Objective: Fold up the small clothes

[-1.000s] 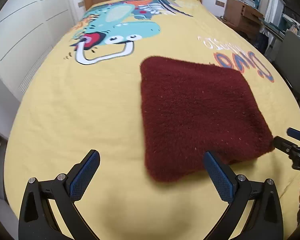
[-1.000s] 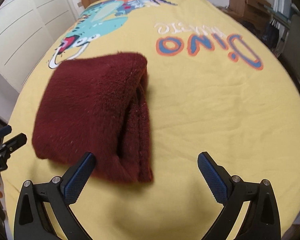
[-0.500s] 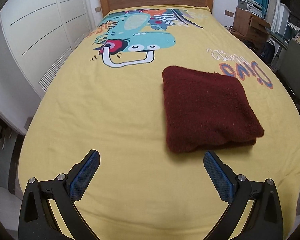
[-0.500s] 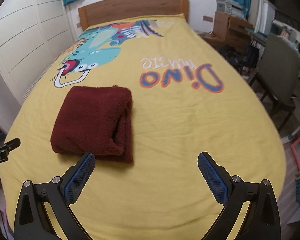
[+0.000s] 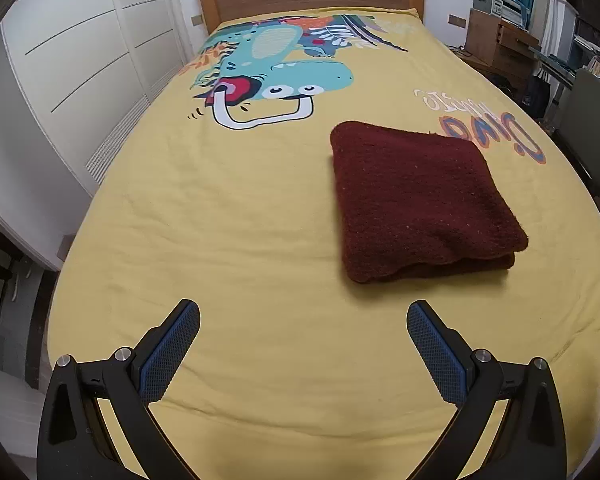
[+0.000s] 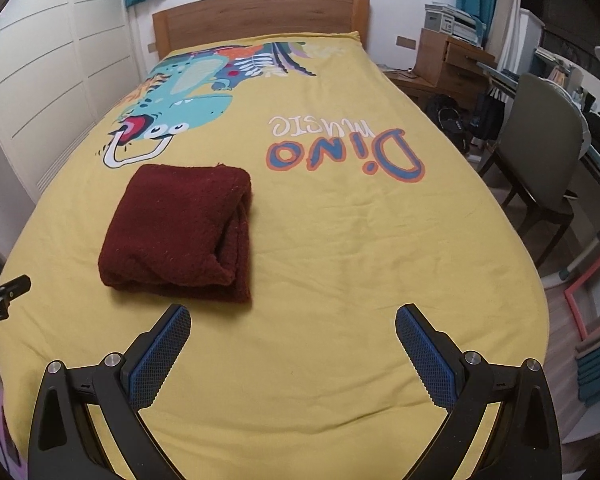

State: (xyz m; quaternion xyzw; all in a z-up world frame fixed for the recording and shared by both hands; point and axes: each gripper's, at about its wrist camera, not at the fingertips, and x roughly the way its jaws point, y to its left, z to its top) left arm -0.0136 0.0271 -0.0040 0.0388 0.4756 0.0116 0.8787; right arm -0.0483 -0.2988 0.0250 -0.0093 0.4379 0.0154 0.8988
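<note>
Left claw (image 5: 303, 346) spread wide, blue textured pads (image 5: 168, 354) apart and gripping nothing, hovering above the near end of the yellow dinosaur-print bedspread (image 5: 236, 208). Ahead of that claw and off to its right, well clear of the fingertips, lay the dark red fleecy garment folded into a thick square (image 5: 418, 200), flat on the bedspread with its layered edges facing the near side. Right claw (image 6: 293, 342) likewise gaped wide and empty, blue pads (image 6: 426, 356) set far apart above the bedspread (image 6: 360, 260). Just beyond its left fingertip and slightly further left sat the same folded garment (image 6: 180, 232), not touching, open folds turned toward the right side. Farther ahead of both claws, a wooden headboard (image 6: 260, 20) against the wall. Left of the claws, white panelled wardrobe doors (image 5: 72, 80). Right of the right claw, beside the bed, a grey chair (image 6: 540, 160) and a wooden drawer unit (image 6: 444, 60). At the far left edge of the right wrist view, a black tip of the other claw (image 6: 14, 285)
</note>
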